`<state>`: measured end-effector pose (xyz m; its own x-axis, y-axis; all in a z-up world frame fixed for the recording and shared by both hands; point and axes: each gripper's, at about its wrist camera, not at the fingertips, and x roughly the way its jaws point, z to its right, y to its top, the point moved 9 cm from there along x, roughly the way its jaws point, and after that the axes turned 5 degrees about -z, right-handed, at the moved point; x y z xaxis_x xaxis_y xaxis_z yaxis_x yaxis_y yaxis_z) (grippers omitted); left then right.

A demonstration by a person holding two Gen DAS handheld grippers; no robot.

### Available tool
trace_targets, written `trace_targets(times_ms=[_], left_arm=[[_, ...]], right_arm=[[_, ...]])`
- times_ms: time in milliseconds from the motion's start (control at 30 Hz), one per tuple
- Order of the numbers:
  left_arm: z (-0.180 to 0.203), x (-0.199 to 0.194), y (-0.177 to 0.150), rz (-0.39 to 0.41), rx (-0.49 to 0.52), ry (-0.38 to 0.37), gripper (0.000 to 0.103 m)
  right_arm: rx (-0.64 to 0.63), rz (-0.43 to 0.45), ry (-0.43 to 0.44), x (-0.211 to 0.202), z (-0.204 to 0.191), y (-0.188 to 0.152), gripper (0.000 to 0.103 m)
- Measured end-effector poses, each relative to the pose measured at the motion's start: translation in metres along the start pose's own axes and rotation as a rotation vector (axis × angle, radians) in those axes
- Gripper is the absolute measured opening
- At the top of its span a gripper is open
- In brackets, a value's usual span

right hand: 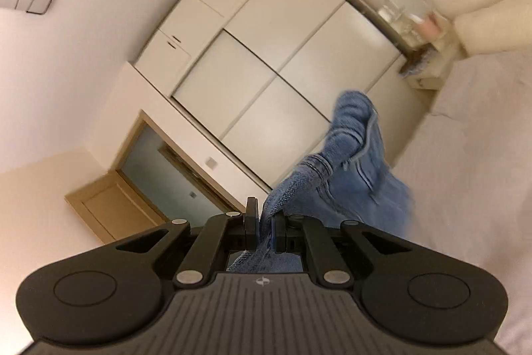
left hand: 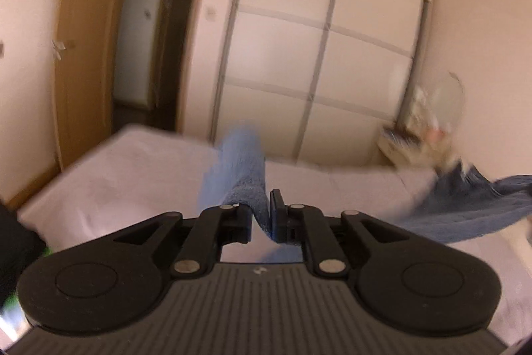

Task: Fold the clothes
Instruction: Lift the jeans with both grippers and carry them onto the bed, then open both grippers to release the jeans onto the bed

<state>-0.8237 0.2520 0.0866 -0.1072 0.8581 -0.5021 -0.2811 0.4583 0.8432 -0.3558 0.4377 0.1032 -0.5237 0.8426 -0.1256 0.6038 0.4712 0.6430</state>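
Observation:
A blue denim garment, likely jeans (left hand: 239, 168), is held up over a bed with a white sheet (left hand: 126, 168). My left gripper (left hand: 261, 210) is shut on a fold of the blue fabric, which sticks up between the fingers. More of the garment (left hand: 472, 205) hangs at the right. In the right wrist view my right gripper (right hand: 264, 217) is shut on another part of the jeans (right hand: 352, 162), whose seamed, bunched cloth rises ahead of the fingers. This view is tilted, with the bed (right hand: 472, 162) at the right.
A white sliding-door wardrobe (left hand: 316, 55) stands beyond the bed. A wooden door (left hand: 86, 55) is open at the left onto a dark hallway. A cluttered bedside table (left hand: 422, 135) with a rounded mirror sits at the right. A dark object lies at the bed's left edge.

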Motion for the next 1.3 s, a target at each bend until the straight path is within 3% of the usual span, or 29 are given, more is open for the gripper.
trace_targets(times_ms=[100,200,267,300,333,367,467,567,733,867,1100,1300], left_arm=[[-0.001,0.004,-0.108,-0.209,-0.001,0.006,0.017],[-0.008,0.028,-0.245,-0.572,0.024,0.051,0.024],[-0.010,0.036,-0.320,-0.788,0.042,0.075,0.024],[-0.011,0.036,-0.339,-0.836,0.054,0.098,0.021],[-0.011,0.035,-0.358,-0.883,0.066,0.122,0.020],[-0.011,0.034,-0.372,-0.918,0.074,0.144,0.020],[-0.001,0.036,-0.362,-0.874,0.045,0.189,0.026],[-0.002,0.033,-0.360,-0.836,-0.012,0.247,0.028],[-0.037,0.011,-0.359,-0.811,-0.197,0.325,0.028],[-0.061,0.013,-0.357,-0.783,-0.257,0.364,0.028],[-0.106,0.071,-0.347,-0.783,-0.369,0.296,0.032],[-0.155,0.137,-0.351,-0.817,-0.477,0.248,0.036]], right_arm=[[0.087,-0.077,-0.150,-0.047,0.070,-0.058,0.006],[0.184,-0.194,-0.388,-0.100,0.154,-0.131,0.006],[0.226,-0.289,-0.598,-0.135,0.214,-0.179,0.009],[0.243,-0.344,-0.714,-0.153,0.245,-0.201,0.015],[0.293,-0.403,-0.816,-0.171,0.273,-0.223,0.015],[0.333,-0.430,-0.864,-0.186,0.292,-0.239,0.015],[0.422,-0.474,-0.886,-0.214,0.318,-0.265,0.026],[0.410,-0.492,-0.855,-0.210,0.325,-0.266,0.038],[0.408,-0.559,-0.779,-0.190,0.317,-0.276,0.045],[0.387,-0.629,-0.752,-0.174,0.316,-0.286,0.050],[0.388,-0.694,-0.721,-0.132,0.284,-0.321,0.061],[0.438,-0.672,-0.745,-0.074,0.248,-0.376,0.064]])
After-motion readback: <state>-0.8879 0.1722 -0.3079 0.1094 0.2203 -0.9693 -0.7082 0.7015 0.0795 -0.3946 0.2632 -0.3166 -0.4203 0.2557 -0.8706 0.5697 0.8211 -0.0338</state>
